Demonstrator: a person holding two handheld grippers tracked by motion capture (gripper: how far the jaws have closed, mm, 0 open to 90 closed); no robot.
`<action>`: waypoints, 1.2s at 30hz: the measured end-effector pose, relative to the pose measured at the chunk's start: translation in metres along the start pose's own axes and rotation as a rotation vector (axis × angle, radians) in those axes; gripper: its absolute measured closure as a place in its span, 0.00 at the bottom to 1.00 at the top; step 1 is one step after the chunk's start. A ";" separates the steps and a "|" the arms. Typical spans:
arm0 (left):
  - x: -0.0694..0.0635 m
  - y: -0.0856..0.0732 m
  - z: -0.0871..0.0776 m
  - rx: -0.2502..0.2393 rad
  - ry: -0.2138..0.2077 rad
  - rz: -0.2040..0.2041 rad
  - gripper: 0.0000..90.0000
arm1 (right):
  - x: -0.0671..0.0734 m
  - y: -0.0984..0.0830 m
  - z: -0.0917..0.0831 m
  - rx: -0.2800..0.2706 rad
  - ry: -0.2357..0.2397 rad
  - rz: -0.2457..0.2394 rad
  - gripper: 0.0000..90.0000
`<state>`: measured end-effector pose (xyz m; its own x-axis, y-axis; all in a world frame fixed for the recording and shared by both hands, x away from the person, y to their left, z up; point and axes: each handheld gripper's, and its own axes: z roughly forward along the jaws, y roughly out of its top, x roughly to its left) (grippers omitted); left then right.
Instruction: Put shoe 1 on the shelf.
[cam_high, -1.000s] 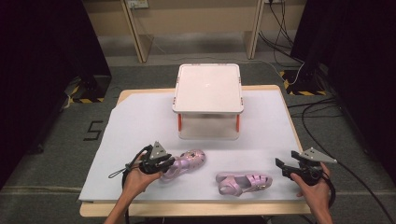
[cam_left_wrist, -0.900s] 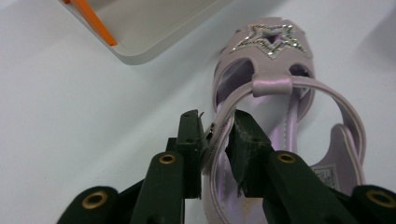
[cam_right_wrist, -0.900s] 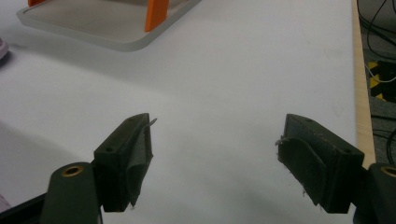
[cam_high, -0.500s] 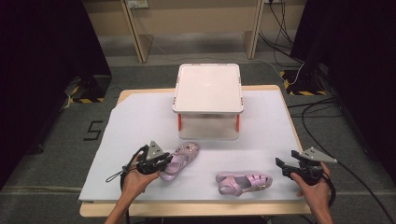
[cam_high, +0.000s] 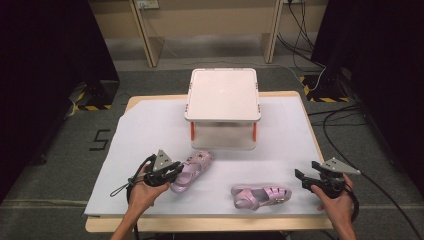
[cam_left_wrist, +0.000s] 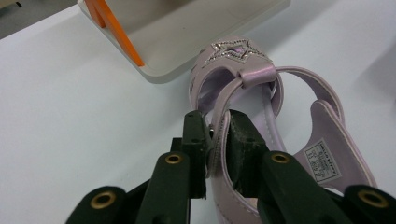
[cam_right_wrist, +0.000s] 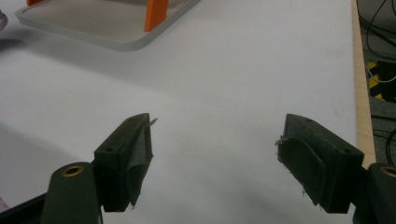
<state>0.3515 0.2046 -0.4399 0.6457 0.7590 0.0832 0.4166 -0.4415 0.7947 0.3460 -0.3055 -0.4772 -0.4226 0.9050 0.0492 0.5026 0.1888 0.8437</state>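
Two lilac children's sandals lie on the white table sheet (cam_high: 150, 130). The left sandal (cam_high: 194, 166) (cam_left_wrist: 243, 79) has a glittery star on its toe and points toward the white stand (cam_high: 222, 95). My left gripper (cam_high: 176, 172) (cam_left_wrist: 217, 123) is shut on that sandal's side strap, with one pad inside the shoe and one outside. The second sandal (cam_high: 261, 195) lies on its side near the front edge. To its right, my right gripper (cam_high: 300, 176) (cam_right_wrist: 217, 133) stands open over bare sheet with nothing between its pads.
The white stand (cam_left_wrist: 187, 37) (cam_right_wrist: 93, 18) has orange posts and a lower shelf, and stands at the middle back of the table. The table's wooden edge (cam_right_wrist: 362, 93) runs close to the right of the right gripper. Cables (cam_high: 345, 110) lie on the floor beyond.
The left sandal's toe has swung a little toward the stand, in the left gripper's grip. The second sandal and the right gripper have not moved.
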 end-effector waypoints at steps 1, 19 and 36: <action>0.000 0.001 -0.001 0.001 -0.001 0.003 0.87 | 0.000 0.000 0.000 -0.001 0.000 0.000 0.29; 0.001 0.025 -0.028 -0.097 -0.007 0.005 0.87 | -0.001 -0.001 -0.001 -0.004 -0.003 0.017 0.29; 0.008 0.075 -0.066 -0.159 -0.014 0.068 0.87 | -0.002 -0.003 0.001 0.003 -0.003 0.017 0.29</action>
<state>0.3458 0.2092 -0.3394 0.6782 0.7227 0.1331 0.2655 -0.4098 0.8727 0.3463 -0.3079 -0.4799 -0.4116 0.9092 0.0623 0.5119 0.1741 0.8412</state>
